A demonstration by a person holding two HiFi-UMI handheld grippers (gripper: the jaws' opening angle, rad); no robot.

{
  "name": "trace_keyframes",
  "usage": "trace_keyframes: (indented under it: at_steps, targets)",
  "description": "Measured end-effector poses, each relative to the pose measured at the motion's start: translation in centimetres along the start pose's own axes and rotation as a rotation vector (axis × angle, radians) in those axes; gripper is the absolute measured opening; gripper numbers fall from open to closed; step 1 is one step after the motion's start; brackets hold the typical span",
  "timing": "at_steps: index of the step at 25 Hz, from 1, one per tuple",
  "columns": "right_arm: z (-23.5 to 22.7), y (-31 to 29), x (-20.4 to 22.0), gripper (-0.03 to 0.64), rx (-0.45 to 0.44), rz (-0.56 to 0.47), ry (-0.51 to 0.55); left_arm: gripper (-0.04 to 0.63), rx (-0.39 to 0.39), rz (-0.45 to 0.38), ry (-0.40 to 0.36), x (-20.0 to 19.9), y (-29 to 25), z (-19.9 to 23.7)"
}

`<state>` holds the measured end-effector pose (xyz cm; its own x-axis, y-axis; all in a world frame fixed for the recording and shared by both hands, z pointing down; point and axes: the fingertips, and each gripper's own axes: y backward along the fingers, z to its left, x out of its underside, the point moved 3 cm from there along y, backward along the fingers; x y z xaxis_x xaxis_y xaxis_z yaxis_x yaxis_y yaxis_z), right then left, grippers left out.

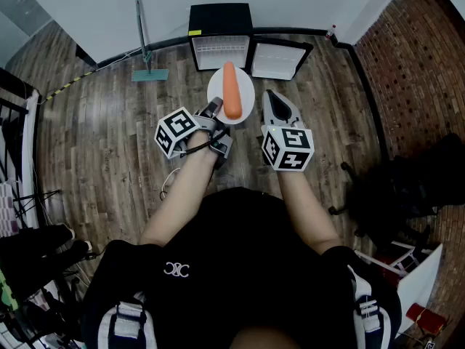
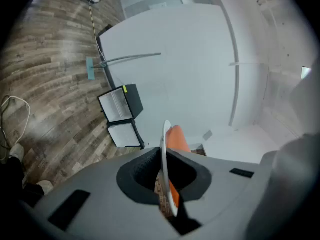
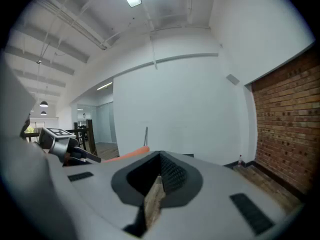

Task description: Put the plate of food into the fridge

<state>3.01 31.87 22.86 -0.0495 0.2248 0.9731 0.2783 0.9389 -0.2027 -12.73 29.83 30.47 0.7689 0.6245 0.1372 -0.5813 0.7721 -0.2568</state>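
Plate of food held short of the open fridge (image 1: 220,31)

The left tool (image 1: 216,107) clamps the thin rim of a round white plate (image 1: 245,86) bearing a smooth orange carrot (image 1: 231,89), above the plank wood floor (image 1: 102,122). Beside it, the right tool (image 1: 278,102) is closed and empty.

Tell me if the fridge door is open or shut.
Open: the fridge door is swung aside, baring the white inside of the fridge.
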Motion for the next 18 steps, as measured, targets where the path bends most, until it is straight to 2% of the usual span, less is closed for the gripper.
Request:
trace_keyframes:
  at_steps: [6, 18]
  targets:
    - [0.9, -0.5, 0.2, 0.012, -0.015, 0.003, -0.004, 0.025, -0.010, -0.016, 0.014, -0.6, 0.8, 0.3]
    - [7.6, -2.4, 1.5, 0.012, 0.006, 0.027, -0.013, 0.025, -0.022, 0.003, 0.004, -5.7, 4.8, 3.2]
